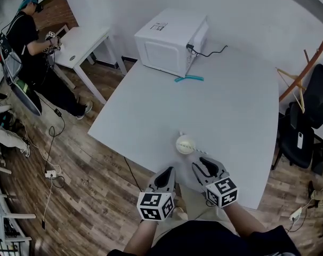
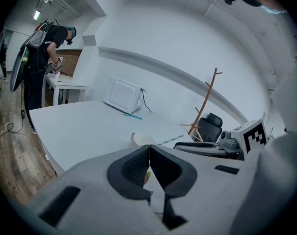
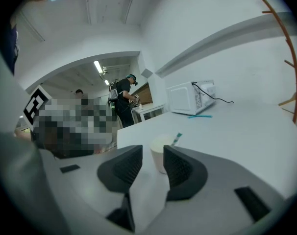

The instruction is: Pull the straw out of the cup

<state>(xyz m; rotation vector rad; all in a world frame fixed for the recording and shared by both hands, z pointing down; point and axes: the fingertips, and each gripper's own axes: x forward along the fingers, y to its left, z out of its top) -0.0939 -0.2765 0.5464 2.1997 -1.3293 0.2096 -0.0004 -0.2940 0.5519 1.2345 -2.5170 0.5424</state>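
Straw (image 1: pixel 198 151) and cup (image 1: pixel 185 144): how many of each?
— One of each. The white cup stands on the white table (image 1: pixel 236 105), near its front edge at 12 o'clock from my two grippers. The striped straw sticks out of it, leaning toward 4 o'clock, at my right gripper (image 1: pixel 203 166).

Is either tool on it?
— No. My right gripper has its jaws spread with nothing clamped. In its own view the cup stands just ahead of them, partly behind the right jaw. My left gripper (image 1: pixel 171 170) is clenched with nothing in its jaws, at 7 o'clock from the cup.

What else is there to count?
— One white microwave (image 1: pixel 169 41) on the far side of the table at 11 o'clock, with a black cable. A teal thing (image 1: pixel 189 79) lies in front of it; I cannot tell if it is one piece or two. One person (image 1: pixel 31 47) stands at a second, smaller table (image 1: pixel 84 39) at 10 o'clock. One black chair (image 1: pixel 303 127) is at 3 o'clock.

Any writing?
— The label on top of the microwave is too small to read. Each gripper's cube carries black-and-white square markers, no words.
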